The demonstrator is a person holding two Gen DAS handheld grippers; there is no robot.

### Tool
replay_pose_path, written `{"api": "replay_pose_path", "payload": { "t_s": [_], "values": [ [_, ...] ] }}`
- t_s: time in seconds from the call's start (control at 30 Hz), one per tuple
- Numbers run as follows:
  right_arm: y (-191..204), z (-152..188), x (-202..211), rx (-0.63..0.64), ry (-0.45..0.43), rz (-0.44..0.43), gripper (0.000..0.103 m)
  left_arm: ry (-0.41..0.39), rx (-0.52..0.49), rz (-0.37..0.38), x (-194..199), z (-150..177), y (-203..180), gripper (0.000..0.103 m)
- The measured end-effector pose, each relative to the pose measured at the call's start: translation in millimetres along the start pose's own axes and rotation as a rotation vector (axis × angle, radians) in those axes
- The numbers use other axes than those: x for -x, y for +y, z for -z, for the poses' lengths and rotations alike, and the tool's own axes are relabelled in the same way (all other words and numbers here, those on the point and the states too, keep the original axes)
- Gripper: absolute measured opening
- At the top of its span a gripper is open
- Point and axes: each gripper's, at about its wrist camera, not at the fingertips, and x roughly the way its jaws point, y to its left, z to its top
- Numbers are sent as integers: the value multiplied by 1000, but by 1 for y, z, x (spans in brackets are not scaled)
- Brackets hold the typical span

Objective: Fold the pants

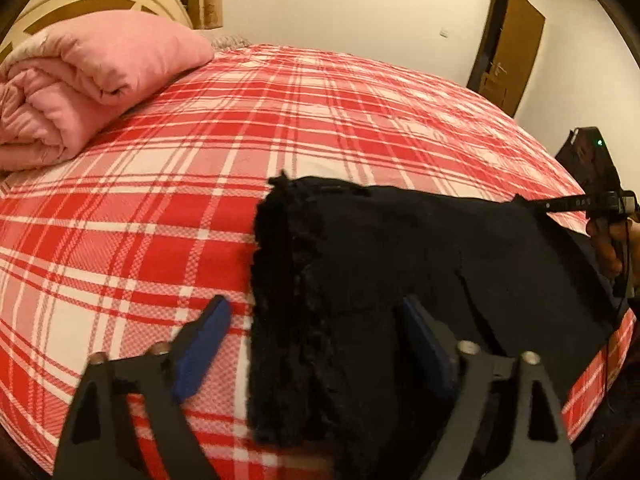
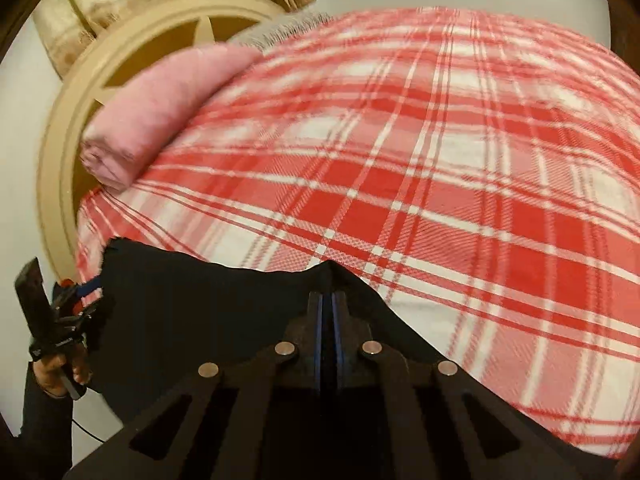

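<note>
Black pants [image 1: 400, 264] on the bed [image 1: 200, 184], lying near its front edge on the red-and-white plaid cover, with a folded pink quilt [image 1: 80, 80] well apart at the headboard [image 2: 60, 128] end. Left gripper [image 1: 316, 336]: jaws spread wide, straddling the fuzzy cut edge of the pants; the left blue pad rests over bare plaid, the right over black cloth, and nothing is pinched between them. Right gripper [image 2: 329, 304]: jaws pressed together on a ridge of the pants (the cloth peaks upward just at the tips, which suggests it is being lifted or pulled taut); the left wrist view shows the same gripper at the far right corner of the garment, its tip on the cloth. The right wrist view is blurred, so fine detail of the fabric is not legible there.

Step in hand, as judged: one corner of the garment is secured and the second grasp is being set up, ahead of a fold; the pants appear bunched and only partly doubled, so the task looks early to midway. The next move likely calls for the left jaws to close on the frayed edge, taking all layers rather than the bed cover beneath; then both ends could be carried over together, kept level so that the edges meet.
</note>
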Motion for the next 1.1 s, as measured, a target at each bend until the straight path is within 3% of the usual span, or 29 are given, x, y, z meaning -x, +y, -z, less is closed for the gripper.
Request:
{"api": "replay_pose_path", "payload": {
  "t_s": [0.1,0.2,0.3,0.43,0.5,0.53,0.57,0.6,0.67,0.8,0.83,0.87,0.9,1.0,1.1],
  "values": [
    [0,8,29,28,-59,15,5,-31,-7,-55,19,4,-4,81],
    [-2,17,50,29,-98,19,5,-51,-15,-30,35,15,-8,80],
    [0,28,66,29,-118,26,5,14,-65,-6,26,22,-21,68],
    [0,45,87,37,-154,38,5,45,-95,-36,13,16,-29,68],
    [-5,49,94,18,-171,43,5,45,-80,-20,13,14,-27,60],
    [-9,51,97,3,-180,47,5,30,-97,-19,15,13,-28,47],
    [-14,53,103,-22,-193,52,5,18,-110,-25,18,13,-30,23],
    [-17,54,106,-39,-202,56,5,4,-111,-34,22,12,-31,9],
    [-27,59,116,-75,-221,64,6,-20,-80,-25,30,5,-26,10],
    [-34,77,128,-74,-194,50,9,-25,-114,-47,33,-4,-25,11],
    [-32,84,128,-48,-170,54,22,-22,-128,-58,32,-4,-24,11],
    [-26,92,125,-12,-137,60,43,-10,-139,-72,28,-4,-23,10],
    [-20,102,122,28,-103,58,50,-5,-147,-83,24,-4,-21,10],
    [3,133,104,154,17,34,53,26,-137,-55,15,2,-17,12],
    [14,161,81,215,123,98,53,14,-153,-71,19,8,-19,24]
  ]
}}
